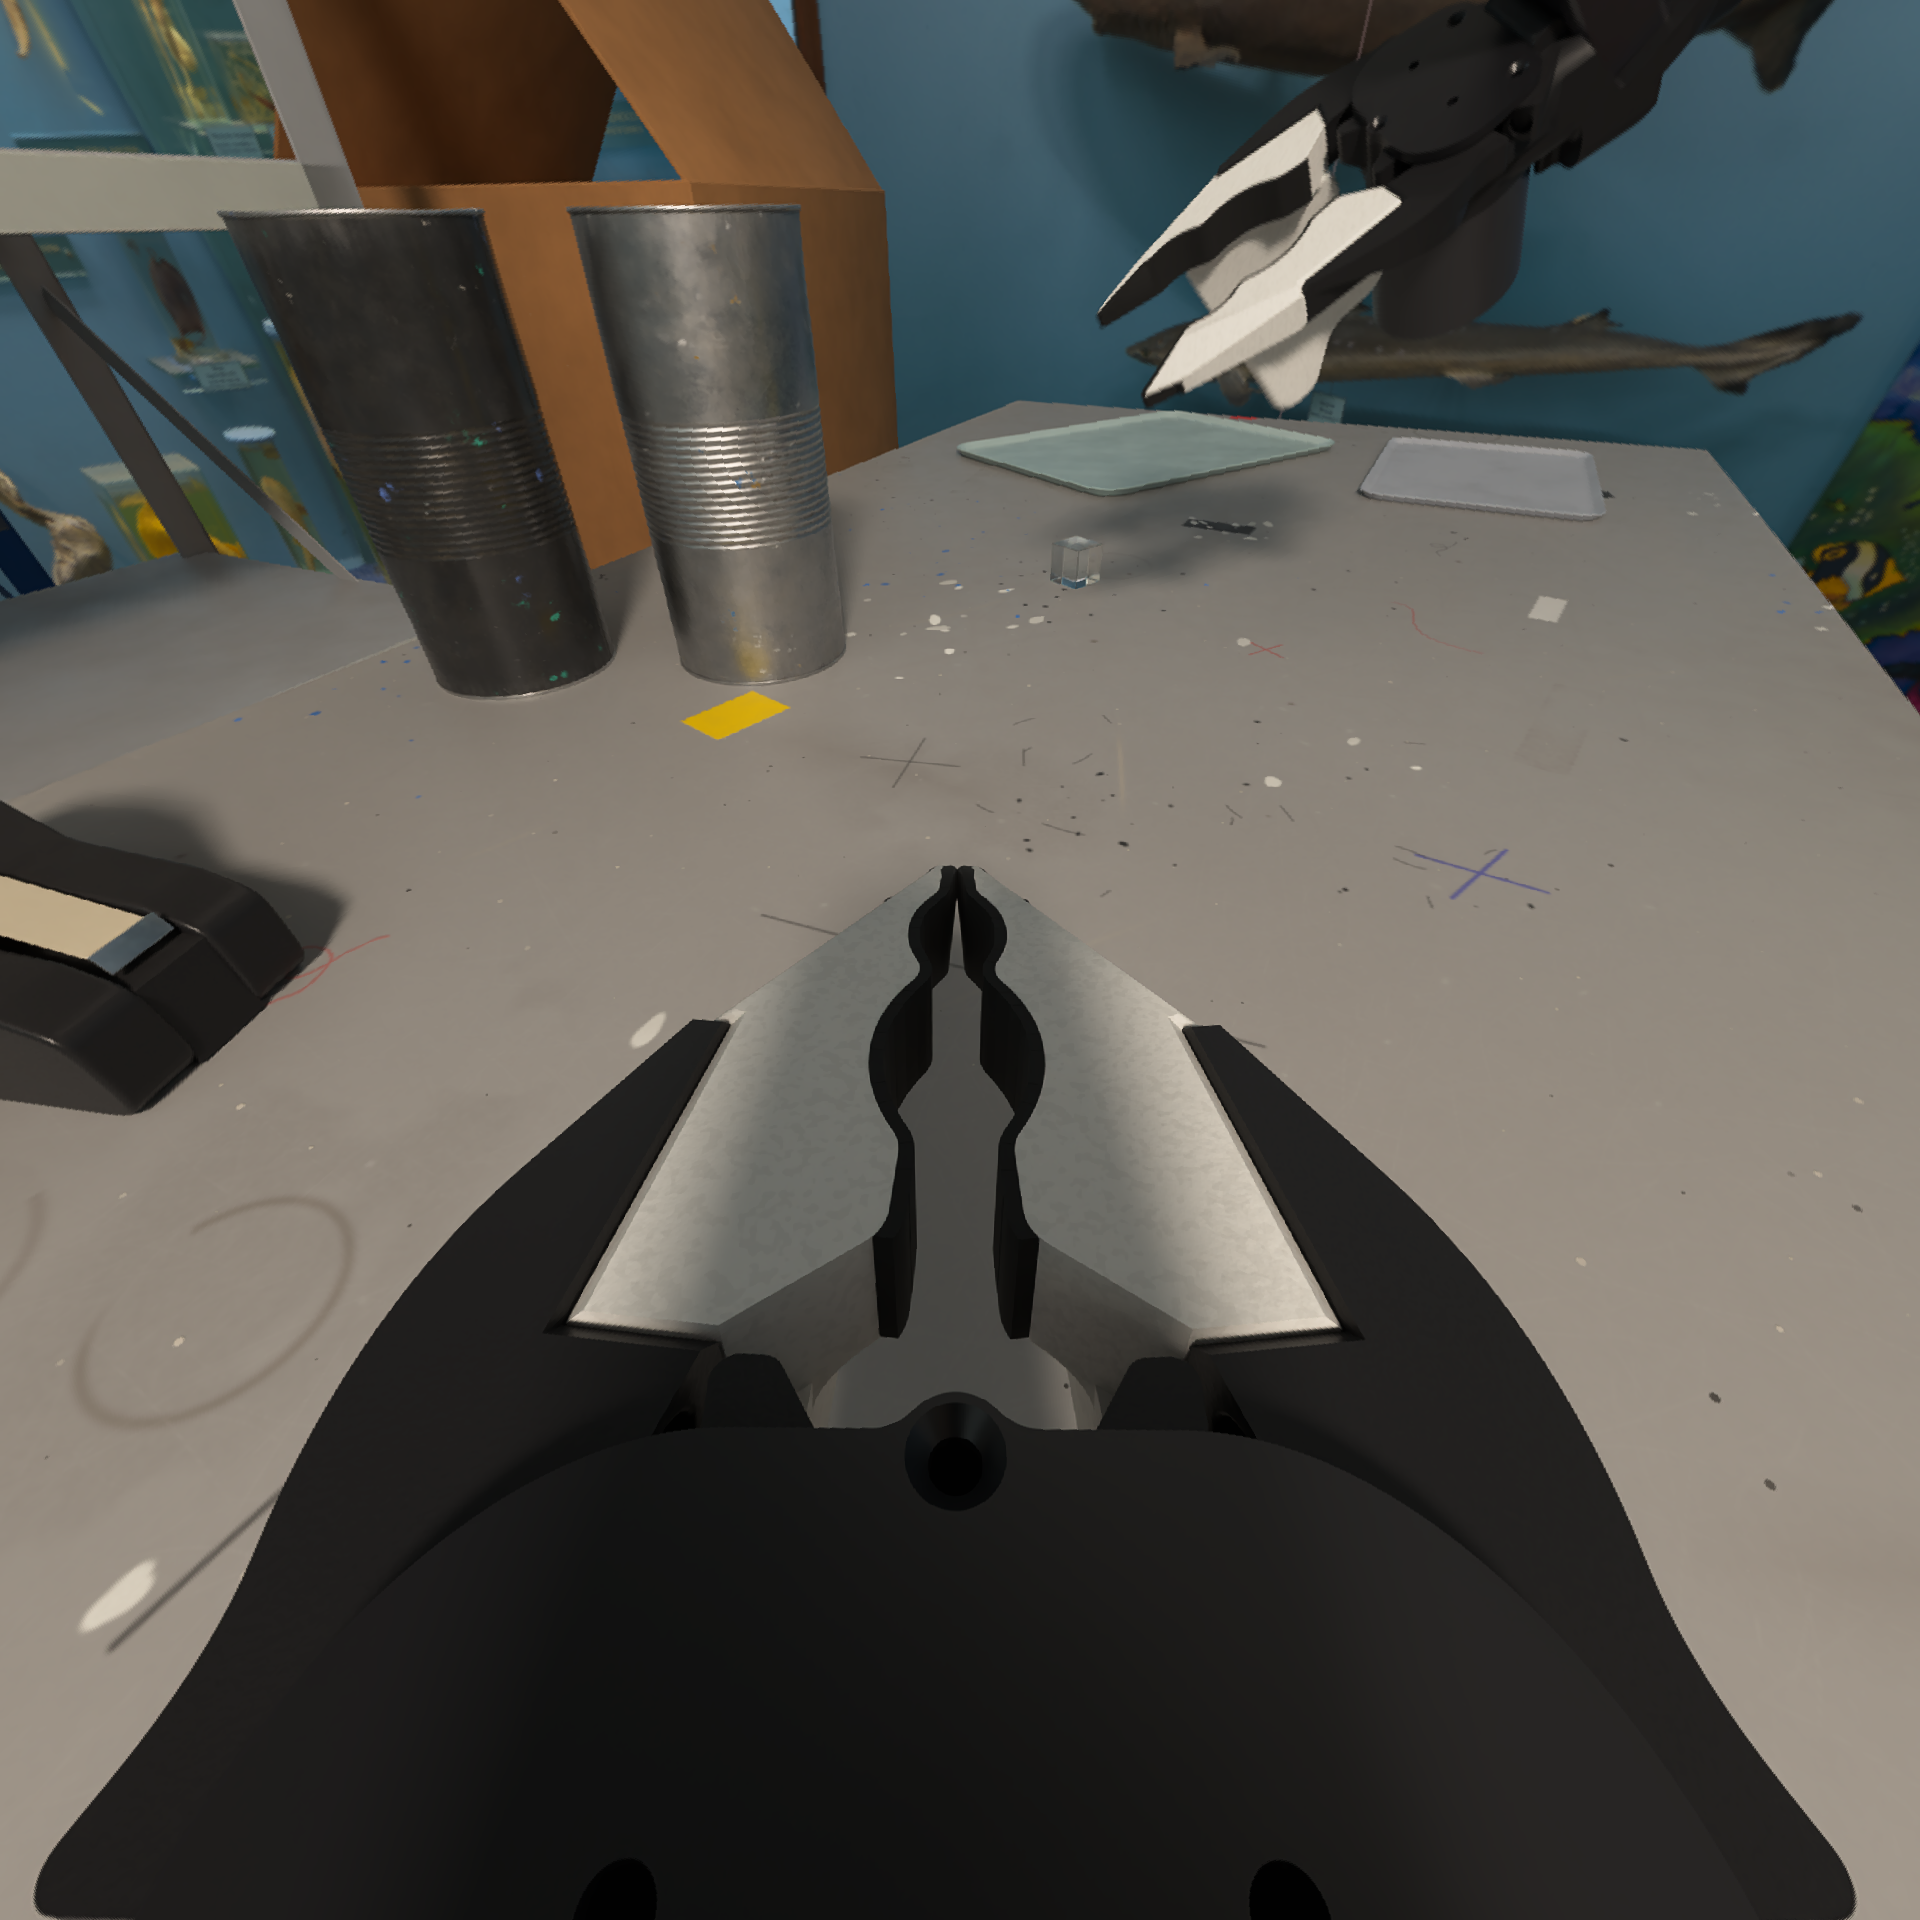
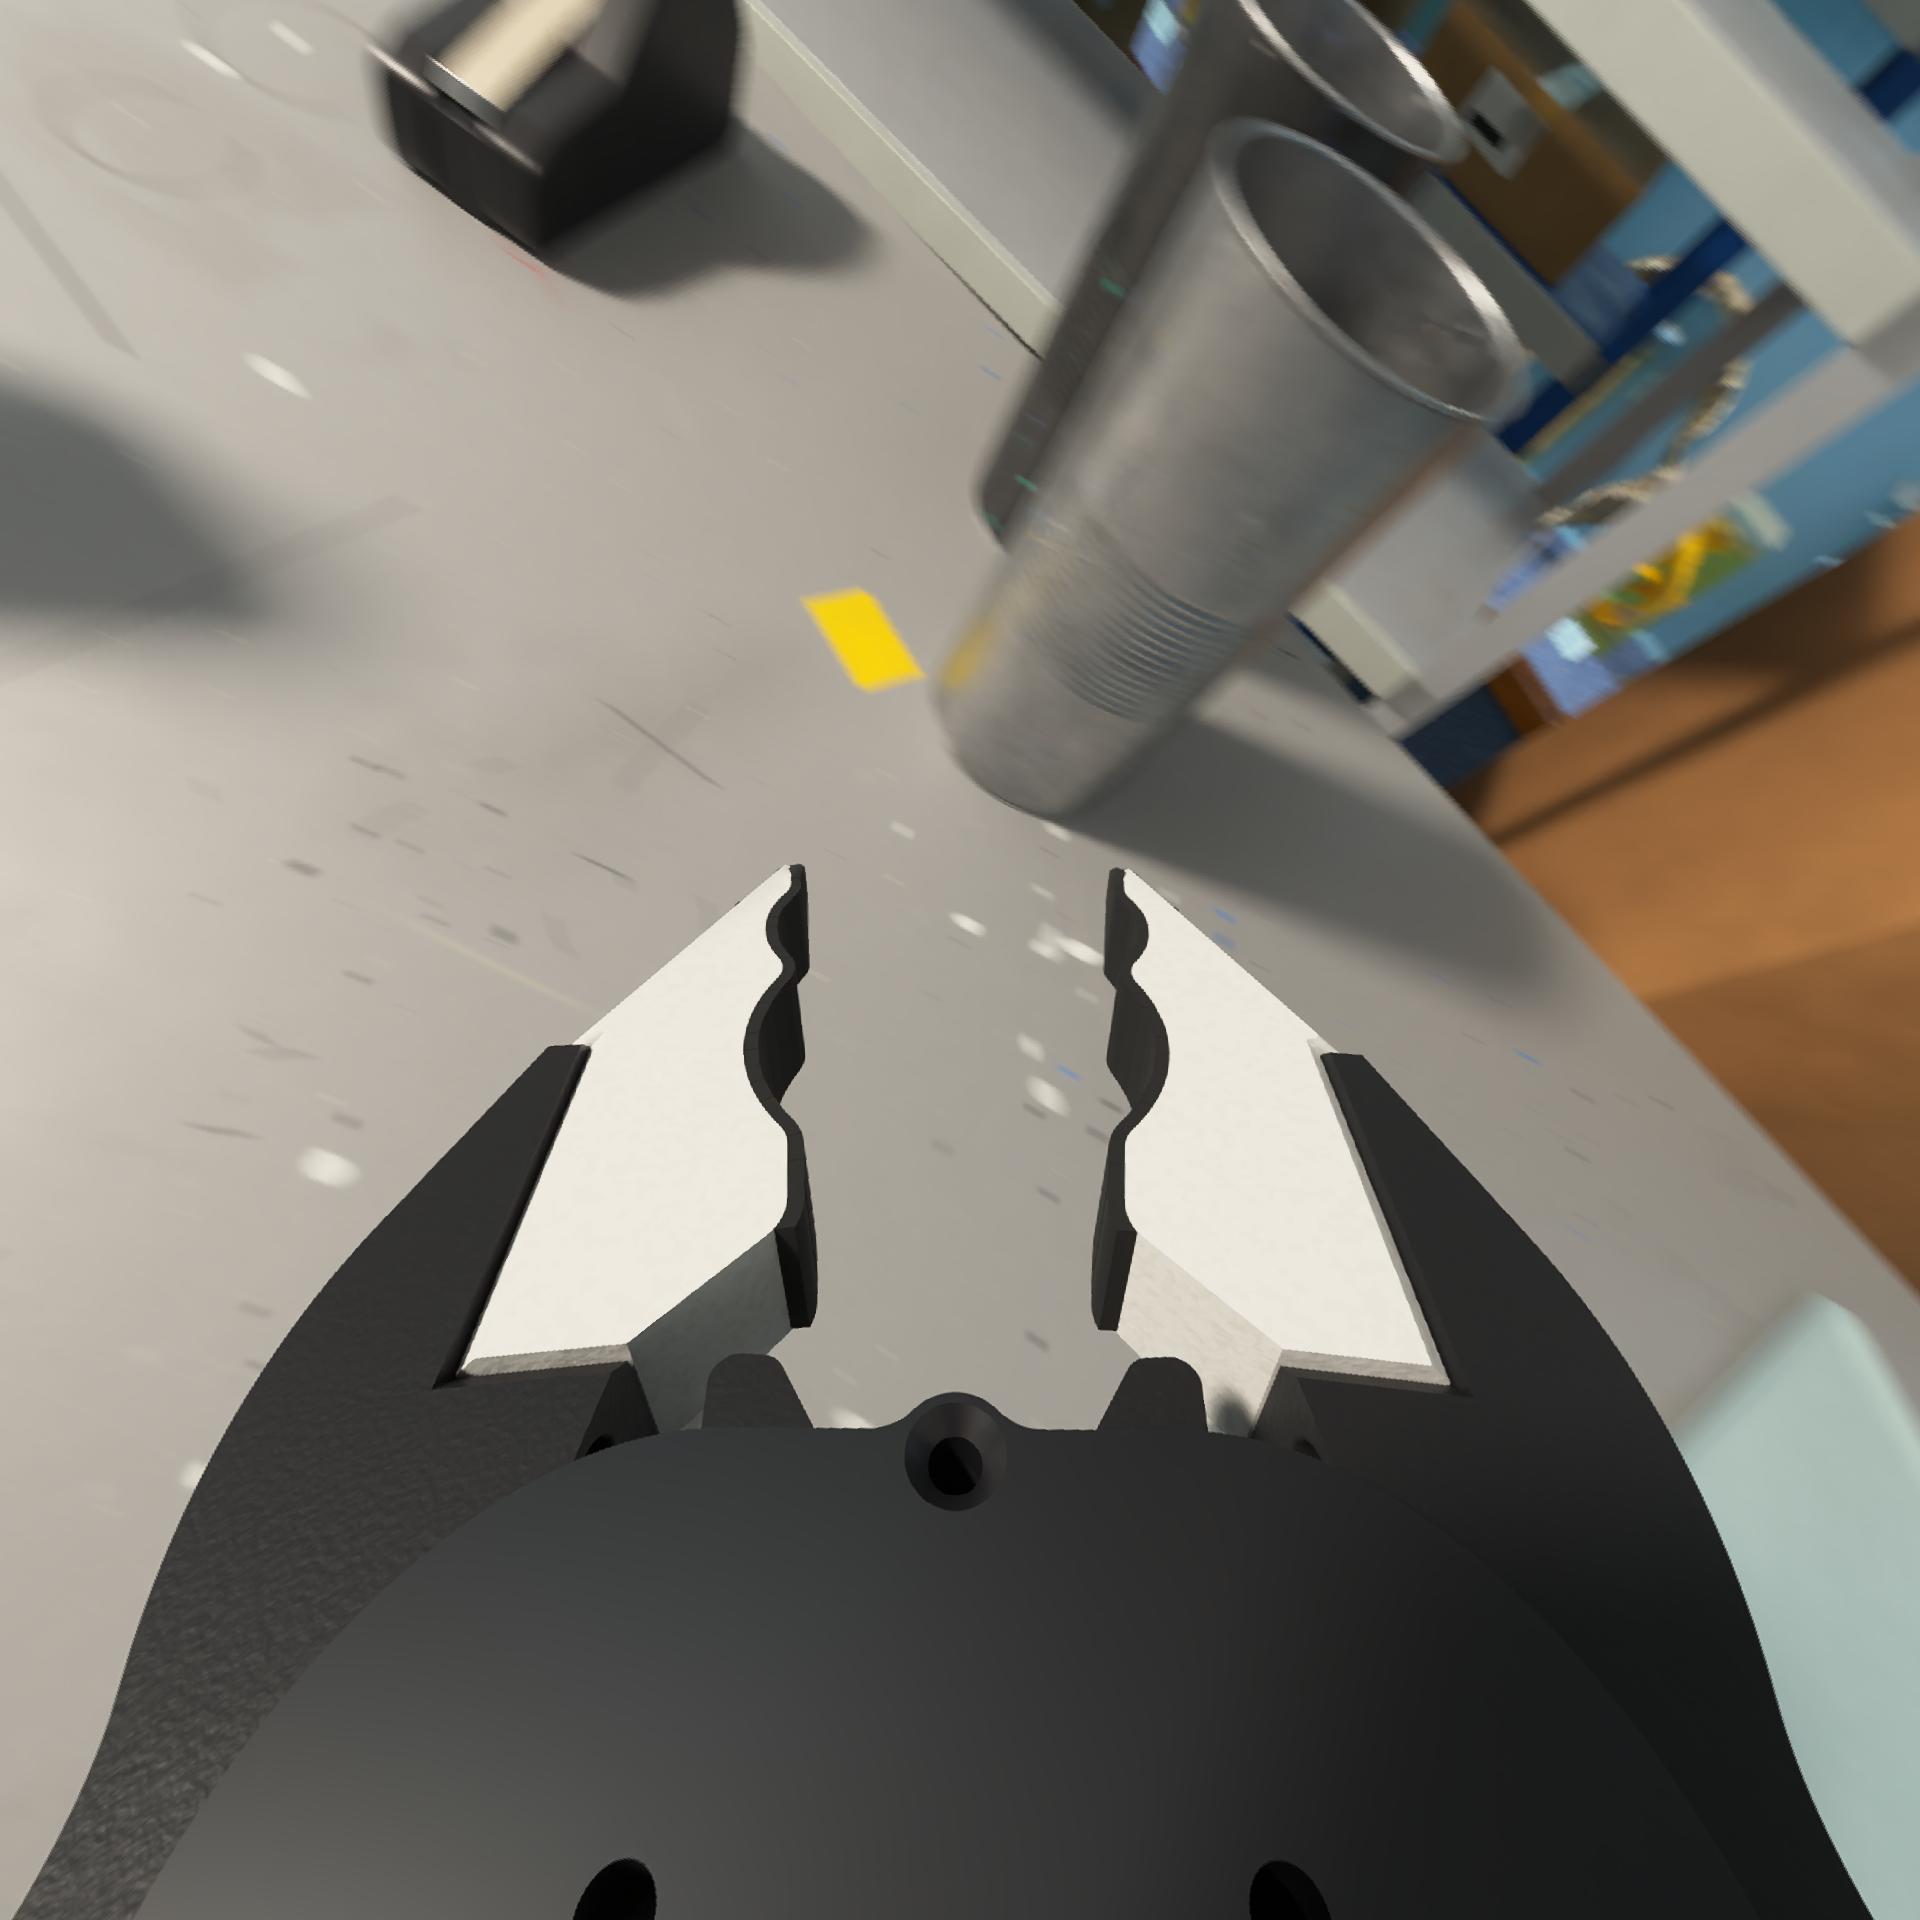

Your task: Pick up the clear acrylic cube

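Observation:
The clear acrylic cube (image 1: 1076,561) is small and sits on the grey table (image 1: 1247,1039), far ahead in the left wrist view. My left gripper (image 1: 957,878) is shut and empty, low over the table, well short of the cube. My right gripper (image 1: 1132,348) hangs in the air above and just right of the cube, tilted down, open. In its own blurred view the right gripper (image 2: 956,883) is open and empty over the speckled table (image 2: 416,935). The cube does not show in that view.
Two tall metal cups (image 1: 426,457) (image 1: 727,447) stand at the back left, also in the right wrist view (image 2: 1216,478). A black tape dispenser (image 1: 94,977) (image 2: 551,114) lies at the left. A pale green tray (image 1: 1143,452) and a grey tray (image 1: 1486,478) lie at the back. A yellow patch (image 1: 736,715) marks the table.

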{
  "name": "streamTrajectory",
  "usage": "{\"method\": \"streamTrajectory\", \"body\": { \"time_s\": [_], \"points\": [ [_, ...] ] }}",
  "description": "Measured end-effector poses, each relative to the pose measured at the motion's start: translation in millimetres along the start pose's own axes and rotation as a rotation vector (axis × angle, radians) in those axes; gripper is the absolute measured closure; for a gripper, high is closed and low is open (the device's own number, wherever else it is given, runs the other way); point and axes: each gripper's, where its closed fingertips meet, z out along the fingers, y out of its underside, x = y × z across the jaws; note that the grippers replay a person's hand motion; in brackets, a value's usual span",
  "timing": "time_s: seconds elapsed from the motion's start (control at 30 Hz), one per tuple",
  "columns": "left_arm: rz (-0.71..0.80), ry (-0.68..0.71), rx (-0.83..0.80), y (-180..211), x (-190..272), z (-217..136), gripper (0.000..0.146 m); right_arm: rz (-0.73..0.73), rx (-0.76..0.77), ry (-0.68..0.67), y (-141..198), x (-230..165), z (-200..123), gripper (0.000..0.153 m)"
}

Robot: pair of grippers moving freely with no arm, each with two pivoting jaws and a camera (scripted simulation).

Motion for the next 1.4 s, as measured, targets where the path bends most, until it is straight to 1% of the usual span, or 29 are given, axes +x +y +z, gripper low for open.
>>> {"method": "streamTrajectory", "body": {
  "time_s": [0.07,0.13,0.2,0.27,0.37,0.57,0.67,0.73,0.77,0.8,0.9,1.03,1.13,1.23,1.3,1.4],
  "points": [
    [-0.01,-0.004,0.003,0.1,-1.5,-0.1,0.146,-0.051,-0.07,0.071,18.6,44.2,-12.6,0.098],
    [-0.016,-0.008,0.003,0.4,-3.0,-0.3,0.146,-0.114,-0.175,0.079,43.9,83.6,-16.7,0.099],
    [-0.018,-0.016,0.004,1.0,-4.7,-0.6,0.146,-0.154,-0.271,0.048,70.1,111.2,-12.8,0.098],
    [-0.023,-0.023,0.002,2.3,-6.5,-0.6,0.146,-0.171,-0.372,-0.03,97.5,124.0,-4.6,0.095],
    [-0.029,-0.031,-0.003,4.8,-9.2,-0.5,0.146,-0.204,-0.499,-0.111,131.4,130.1,11.1,0.093],
    [-0.054,-0.014,0.005,8.3,-9.6,1.6,0.146,-0.269,-0.633,-0.232,173.2,122.9,48.3,0.094],
    [-0.057,-0.01,0.006,9.0,-9.8,2.2,0.146,-0.29,-0.669,-0.309,184.6,113.9,57.2,0.102],
    [-0.059,-0.007,0.008,9.0,-10.1,2.5,0.146,-0.305,-0.685,-0.359,188.3,106.9,58.9,0.114],
    [-0.059,-0.007,0.01,8.8,-10.4,2.6,0.146,-0.316,-0.691,-0.372,188.8,104.7,59.4,0.123],
    [-0.059,-0.006,0.011,8.6,-10.6,2.7,0.146,-0.331,-0.696,-0.37,188.3,104.4,59.4,0.124],
    [-0.059,-0.008,0.013,8.5,-11.1,2.9,0.146,-0.321,-0.696,-0.377,179.8,103.3,57.0,0.124],
    [-0.055,-0.014,0.022,6.3,-11.8,1.7,0.146,-0.268,-0.65,-0.375,143.8,113.4,40.4,0.124],
    [-0.04,-0.024,0.043,0.4,-12.3,-1.9,0.146,-0.265,-0.642,-0.378,114.8,114.4,17.9,0.124],
    [-0.026,-0.037,0.081,-8.8,-13.1,-7.6,0.146,-0.267,-0.608,-0.382,86.5,105.5,-10.8,0.124],
    [-0.028,-0.037,0.102,-14.0,-13.3,-10.7,0.146,-0.266,-0.596,-0.387,74.0,96.2,-32.4,0.124],
    [-0.027,-0.035,0.126,-20.9,-12.2,-14.0,0.146,-0.303,-0.602,-0.361,63.3,80.6,-65.9,0.124]
  ]
}}
